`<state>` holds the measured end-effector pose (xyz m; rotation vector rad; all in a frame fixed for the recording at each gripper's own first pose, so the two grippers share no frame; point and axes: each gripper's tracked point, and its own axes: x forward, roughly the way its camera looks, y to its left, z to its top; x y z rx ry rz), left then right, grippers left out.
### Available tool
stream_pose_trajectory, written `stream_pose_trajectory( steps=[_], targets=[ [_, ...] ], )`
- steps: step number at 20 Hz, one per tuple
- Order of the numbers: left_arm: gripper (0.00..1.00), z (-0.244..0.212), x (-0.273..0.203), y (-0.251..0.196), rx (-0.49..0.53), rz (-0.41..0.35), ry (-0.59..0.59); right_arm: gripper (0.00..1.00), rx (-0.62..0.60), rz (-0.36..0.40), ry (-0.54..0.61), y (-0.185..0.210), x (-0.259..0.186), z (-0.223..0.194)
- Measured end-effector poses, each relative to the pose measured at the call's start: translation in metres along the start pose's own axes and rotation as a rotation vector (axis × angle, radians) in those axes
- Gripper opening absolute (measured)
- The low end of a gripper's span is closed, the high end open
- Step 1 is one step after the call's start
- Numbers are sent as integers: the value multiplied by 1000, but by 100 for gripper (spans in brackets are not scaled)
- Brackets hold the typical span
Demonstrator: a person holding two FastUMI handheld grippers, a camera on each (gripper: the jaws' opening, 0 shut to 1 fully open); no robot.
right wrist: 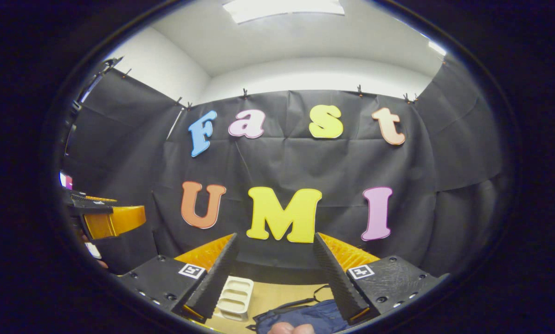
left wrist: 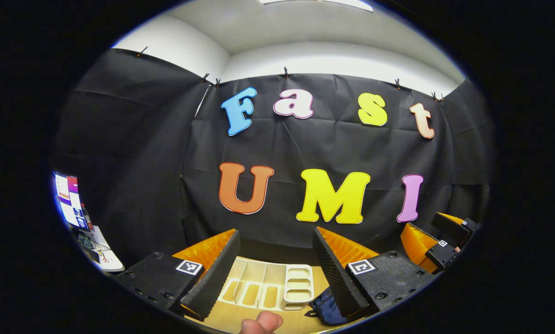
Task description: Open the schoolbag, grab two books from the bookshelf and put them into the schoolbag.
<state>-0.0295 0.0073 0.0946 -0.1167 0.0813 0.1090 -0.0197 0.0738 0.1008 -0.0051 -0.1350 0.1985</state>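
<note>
1. Left gripper (left wrist: 273, 264) raised above the tabletop (left wrist: 226, 320), aimed at the black cloth wall; jaws spread wide, nothing between them.
2. Right gripper (right wrist: 275, 271) held likewise, level and facing the wall; jaws spread apart, gripping nothing.
3. Seen in the left gripper view: bookshelf (left wrist: 270, 285), a pale cream rack standing on the tabletop straight ahead between the two fingers, long axis running left to right across the view, dividers splitting it into side-by-side slots that open toward the camera.
4. Right end of the rack closed by a panel with three rounded slots stacked one above another.
5. Whether books sit in the slots: cannot tell, only tan shapes low in the compartments.
6. Schoolbag (left wrist: 328, 308), dark blue, lying on the tabletop just right of the bookshelf, partly hidden behind the right-hand finger.
7. Seen in the right gripper view: schoolbag (right wrist: 305, 317) lying flat and low at the bottom, stretched left to right, a dark strap curving up from it over the wood; open or zipped, cannot tell.
8. A fingertip (left wrist: 261, 323) at the bottom edge of the left gripper view, in front of the tabletop.
9. At far right of the left gripper view, the other gripper held level with it, well apart.
10. A lit screen (left wrist: 68, 199) at far left, beside the cloth wall.
</note>
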Motion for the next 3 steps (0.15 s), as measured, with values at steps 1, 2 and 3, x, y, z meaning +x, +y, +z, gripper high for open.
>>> stream_pose_trajectory(
  steps=[1,2,3],
  targets=[
    [94,-2,1,-2,-2,-7,5,98,5,-3,5,1,1,-2],
    [98,-5,0,-2,-1,-10,10,98,3,-9,11,0,2,-3],
    [98,-6,0,-1,1,-11,14,97,-1,-15,16,-1,3,-4]
  ],
)
